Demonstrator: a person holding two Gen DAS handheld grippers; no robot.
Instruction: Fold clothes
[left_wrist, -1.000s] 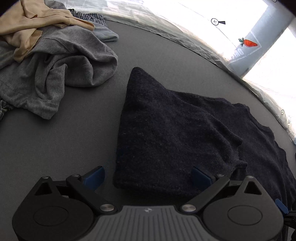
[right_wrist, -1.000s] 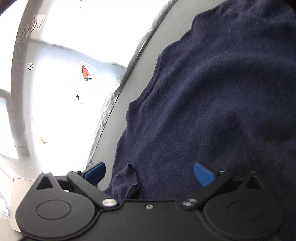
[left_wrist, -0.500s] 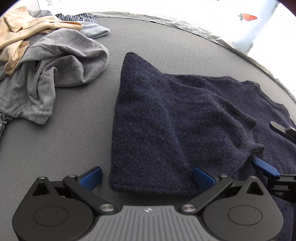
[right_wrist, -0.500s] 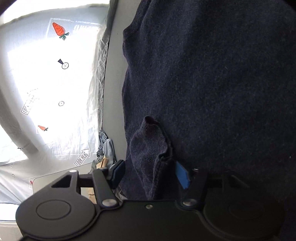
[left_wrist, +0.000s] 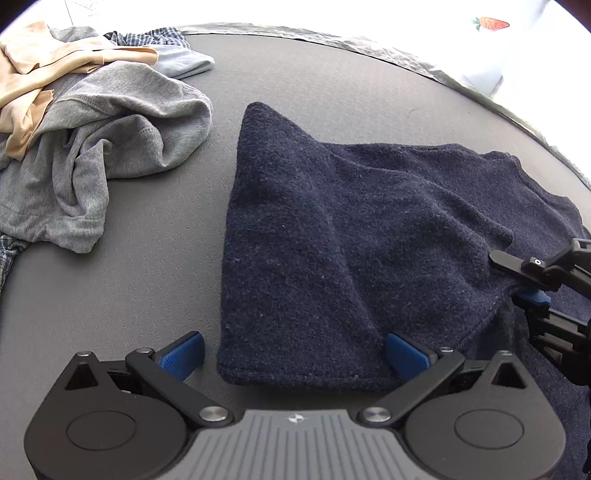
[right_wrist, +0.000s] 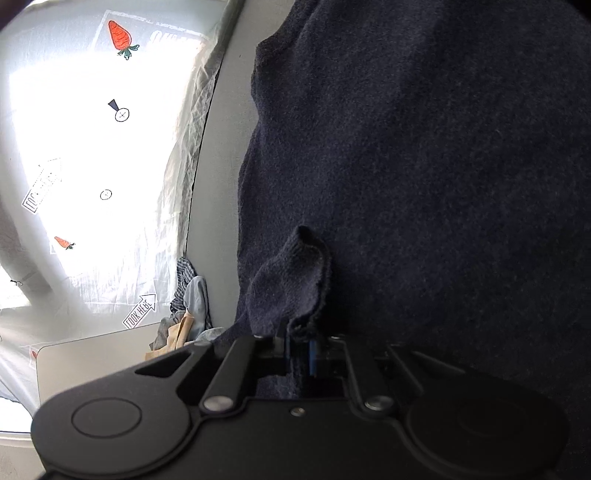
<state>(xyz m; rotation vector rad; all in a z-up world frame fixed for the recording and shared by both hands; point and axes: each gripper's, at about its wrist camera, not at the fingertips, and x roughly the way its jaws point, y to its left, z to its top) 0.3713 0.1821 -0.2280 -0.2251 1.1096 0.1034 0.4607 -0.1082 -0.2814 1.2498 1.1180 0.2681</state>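
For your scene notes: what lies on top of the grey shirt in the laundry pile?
A tan garment drapes over the grey shirt's upper left. Behind it lie a checked cloth and a pale blue piece. Whatever is under the pile is covered.

Data-collection setup, gray table (left_wrist: 369, 81), marker-printed white sheet (right_wrist: 92, 155)

The left claw (left_wrist: 291, 354) has matte black linkage arms on silver pivot screws, two round black housings, a ribbed grey centre plate bearing a small white emblem, and blue pads (left_wrist: 183, 352). The right claw (right_wrist: 299, 349) is the same black build, with a plain black centre plate, silver screws and blue pads.
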